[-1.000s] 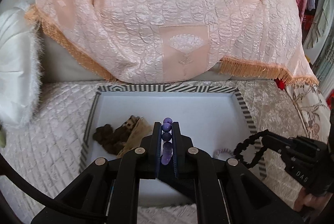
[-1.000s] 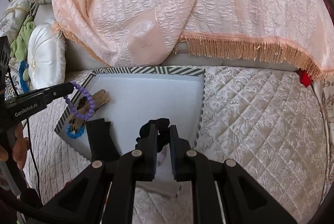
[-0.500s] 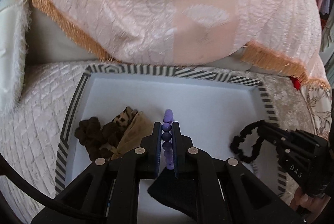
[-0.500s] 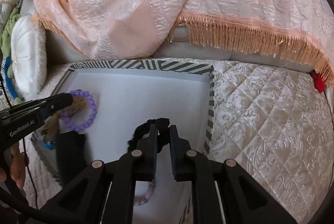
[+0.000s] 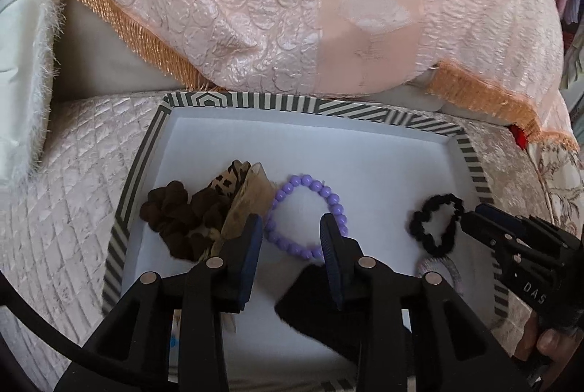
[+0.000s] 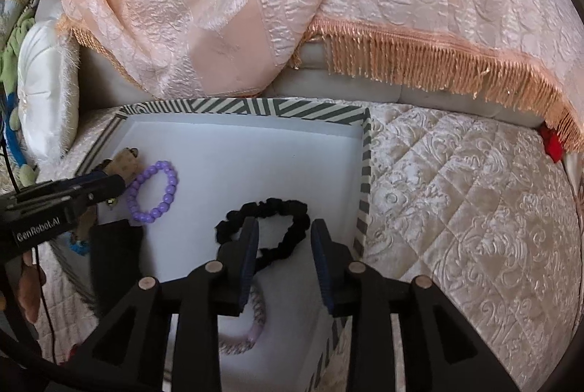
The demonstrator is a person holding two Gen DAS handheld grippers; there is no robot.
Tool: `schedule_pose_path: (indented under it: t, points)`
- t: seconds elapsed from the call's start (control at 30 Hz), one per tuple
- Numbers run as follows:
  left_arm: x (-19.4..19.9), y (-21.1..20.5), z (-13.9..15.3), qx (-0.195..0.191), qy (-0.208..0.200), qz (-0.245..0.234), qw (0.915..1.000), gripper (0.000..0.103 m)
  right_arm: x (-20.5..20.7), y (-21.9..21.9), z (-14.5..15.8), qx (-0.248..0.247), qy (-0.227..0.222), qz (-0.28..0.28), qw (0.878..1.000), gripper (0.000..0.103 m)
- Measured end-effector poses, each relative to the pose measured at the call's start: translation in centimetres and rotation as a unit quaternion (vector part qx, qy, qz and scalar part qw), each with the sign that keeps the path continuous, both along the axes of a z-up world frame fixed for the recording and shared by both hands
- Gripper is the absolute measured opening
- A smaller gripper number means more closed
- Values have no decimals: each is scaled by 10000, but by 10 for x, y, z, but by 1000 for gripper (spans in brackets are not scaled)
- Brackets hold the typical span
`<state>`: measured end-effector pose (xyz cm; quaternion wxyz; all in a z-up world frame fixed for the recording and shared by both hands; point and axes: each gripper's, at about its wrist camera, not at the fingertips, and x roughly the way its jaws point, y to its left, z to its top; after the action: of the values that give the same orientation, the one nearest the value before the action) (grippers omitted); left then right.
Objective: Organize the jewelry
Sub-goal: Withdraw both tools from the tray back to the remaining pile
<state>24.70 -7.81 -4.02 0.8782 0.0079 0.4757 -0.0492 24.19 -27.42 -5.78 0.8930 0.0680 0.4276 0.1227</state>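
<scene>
Left wrist view: pink bracelet (image 5: 443, 269) half hidden behind right gripper (image 5: 471, 215) at the tray (image 5: 292, 103) right edge. Blue item (image 5: 173, 342) near the tray's near-left corner mostly behind left gripper (image 5: 292, 227) arm, can't identify. Tray near edge cut off by frame. Right wrist view: black scrunchie (image 6: 266, 227) partly behind the fingers (image 6: 248, 246); black object (image 6: 113, 257) blurred.

A purple bead bracelet (image 5: 306, 216) lies flat as an open ring on the white floor of the striped-rim tray (image 5: 255, 99). Near it, a black scrunchie (image 6: 263, 230) lies flat too, apart from it.
</scene>
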Motion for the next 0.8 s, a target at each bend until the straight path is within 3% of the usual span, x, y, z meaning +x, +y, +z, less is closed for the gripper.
schedule_pose_path:
  t: [0.43,0.8]
  points:
    - [-89,9,54,-164,-433,-243,9986,10,-67,-12,42,937,85,275,9952,53]
    - [-168,26,67,-319,-518,-235,9979,10,-149,-3,61,1045,2,443,9935,56]
